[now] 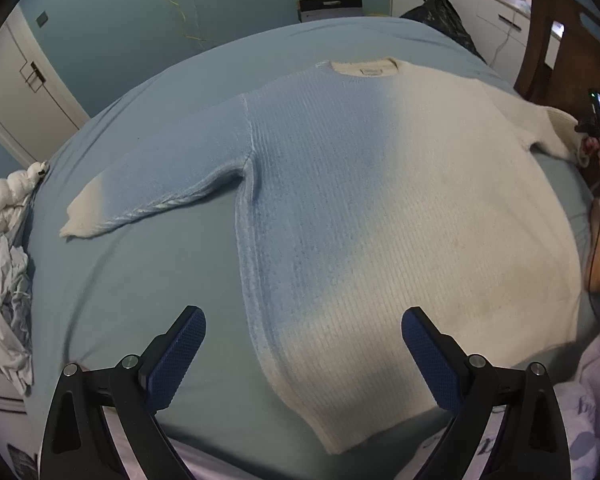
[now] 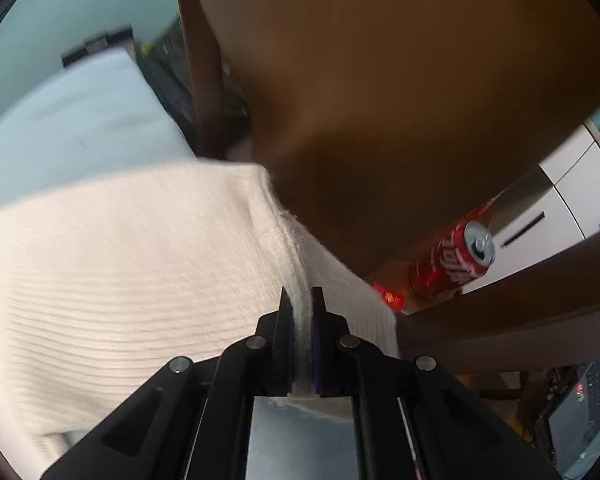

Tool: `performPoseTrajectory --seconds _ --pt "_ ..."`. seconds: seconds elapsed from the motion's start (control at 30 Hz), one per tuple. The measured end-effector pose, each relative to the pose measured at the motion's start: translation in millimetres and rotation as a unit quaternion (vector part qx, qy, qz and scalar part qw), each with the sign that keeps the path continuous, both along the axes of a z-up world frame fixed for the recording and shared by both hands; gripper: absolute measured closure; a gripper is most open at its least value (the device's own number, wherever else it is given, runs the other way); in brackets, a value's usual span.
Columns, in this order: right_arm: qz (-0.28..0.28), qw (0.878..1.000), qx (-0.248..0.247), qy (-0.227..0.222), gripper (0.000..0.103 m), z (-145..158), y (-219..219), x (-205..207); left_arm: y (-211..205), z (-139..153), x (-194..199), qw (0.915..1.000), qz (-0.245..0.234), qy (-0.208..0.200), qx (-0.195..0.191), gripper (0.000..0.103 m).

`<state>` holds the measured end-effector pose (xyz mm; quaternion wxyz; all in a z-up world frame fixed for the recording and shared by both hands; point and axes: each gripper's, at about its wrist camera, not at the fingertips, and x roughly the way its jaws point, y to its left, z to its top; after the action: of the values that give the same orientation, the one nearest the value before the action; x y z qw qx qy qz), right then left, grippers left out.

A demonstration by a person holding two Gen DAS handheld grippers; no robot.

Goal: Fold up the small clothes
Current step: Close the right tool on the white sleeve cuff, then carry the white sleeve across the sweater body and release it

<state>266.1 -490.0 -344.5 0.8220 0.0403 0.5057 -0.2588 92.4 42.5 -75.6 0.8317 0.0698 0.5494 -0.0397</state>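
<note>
Lying flat and face up across a blue bedsheet (image 1: 148, 272), a white ribbed sweater (image 1: 380, 208) spreads its left sleeve (image 1: 148, 192) toward a heap of crumpled pale clothes (image 1: 4, 280) at the bed's left edge, while the left gripper (image 1: 303, 330) hovers above the hem with its blue-padded fingers (image 1: 176, 360) spread wide and holding nothing. At the far right the right gripper (image 2: 301, 300) is clenched on the folded edge of the sweater's right cuff (image 2: 300, 280), lifting it beside a brown wooden headboard (image 2: 380, 80), with a red soda can (image 2: 452, 260) standing on a shelf beyond
</note>
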Motion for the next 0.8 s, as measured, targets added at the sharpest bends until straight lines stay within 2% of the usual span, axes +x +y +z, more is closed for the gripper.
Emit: performPoseTrajectory --seconds 0.1,0.27,0.4,0.47,0.53,0.6,0.7,0.8 --pt "0.032 0.999 0.027 -0.029 0.100 49.6 24.1 -4.4 7.7 9.9 -2.3 0.9995 0.001 0.004 -0.031 0.004" --pt "0.089 0.987 0.097 -0.088 0.100 165.4 94.0 2.1 17.7 26.1 -18.9 0.9991 -0.007 -0.007 -0.042 0.004" --pt "0.148 0.978 0.106 -0.098 0.100 247.8 193.3 20.9 29.9 37.1 -29.9 0.9986 -0.002 -0.018 -0.049 0.004" --pt "0.197 0.971 0.103 -0.090 0.100 283.0 267.3 31.7 37.6 40.5 -32.5 0.9982 0.005 -0.018 -0.057 0.004" --pt "0.243 0.961 0.102 -0.081 0.100 300.9 327.5 39.0 45.6 45.9 -34.9 0.9972 0.015 -0.023 -0.069 0.004" --pt "0.287 0.949 0.113 -0.070 0.100 305.3 391.4 42.9 53.1 51.9 -37.7 0.9963 0.021 -0.033 -0.076 0.004" --pt "0.325 0.934 0.147 -0.033 0.100 283.6 464.8 50.3 58.7 59.4 -38.7 0.9959 0.023 -0.048 -0.073 0.004" --pt "0.360 0.902 0.237 0.019 0.089 243.0 503.2 52.3 62.1 61.4 -35.5 0.9950 0.026 -0.051 -0.082 0.004"
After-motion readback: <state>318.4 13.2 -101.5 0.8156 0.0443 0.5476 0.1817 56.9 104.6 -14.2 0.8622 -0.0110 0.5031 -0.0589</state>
